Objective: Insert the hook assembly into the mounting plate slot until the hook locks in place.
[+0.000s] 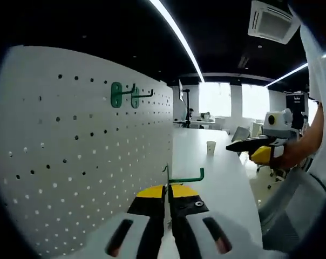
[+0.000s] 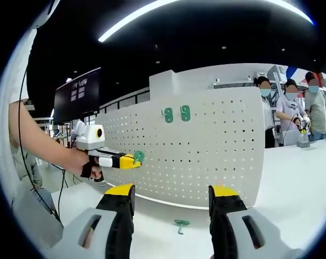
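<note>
Open tabletop [image 2: 292, 178] before upright pegboard [image 2: 217, 145]

**Green hooks against a white dotted board**

The upright white pegboard panel [image 2: 206, 156] carries a regular grid of small dark holes. Two green metal hooks [image 1: 124, 95] hang high on it; a third green hook [image 1: 185, 177] sits between black jaws tipped yellow. Another small green hook [image 2: 180, 223] lies on the white tabletop [image 2: 292, 178]. The small paper cup [image 1: 210, 147] looks off-white, perhaps cream.
</note>
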A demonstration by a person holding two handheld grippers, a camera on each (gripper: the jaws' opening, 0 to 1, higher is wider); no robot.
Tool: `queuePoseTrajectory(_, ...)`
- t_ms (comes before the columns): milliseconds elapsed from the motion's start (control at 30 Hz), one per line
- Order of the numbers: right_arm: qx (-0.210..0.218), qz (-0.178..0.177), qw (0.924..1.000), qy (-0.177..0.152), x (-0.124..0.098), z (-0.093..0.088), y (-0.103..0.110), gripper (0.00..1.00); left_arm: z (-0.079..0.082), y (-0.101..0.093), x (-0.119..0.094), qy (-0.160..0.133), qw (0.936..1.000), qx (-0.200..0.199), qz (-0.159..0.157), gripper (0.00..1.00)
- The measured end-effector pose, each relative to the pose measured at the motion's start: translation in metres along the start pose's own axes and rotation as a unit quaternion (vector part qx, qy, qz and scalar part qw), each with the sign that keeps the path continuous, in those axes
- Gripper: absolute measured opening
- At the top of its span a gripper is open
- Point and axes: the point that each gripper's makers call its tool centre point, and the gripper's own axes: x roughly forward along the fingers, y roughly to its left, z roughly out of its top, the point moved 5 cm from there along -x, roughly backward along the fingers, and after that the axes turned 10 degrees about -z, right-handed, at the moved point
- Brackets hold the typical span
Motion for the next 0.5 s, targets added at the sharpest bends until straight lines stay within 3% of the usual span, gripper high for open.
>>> queuePoseTrajectory(500,0.003,0.002,1.0,0.0,-0.001,0.0,0.001,0.53,0.028,-0.009,-0.005,-0.05,0.9987,0.001,0.007,0.02)
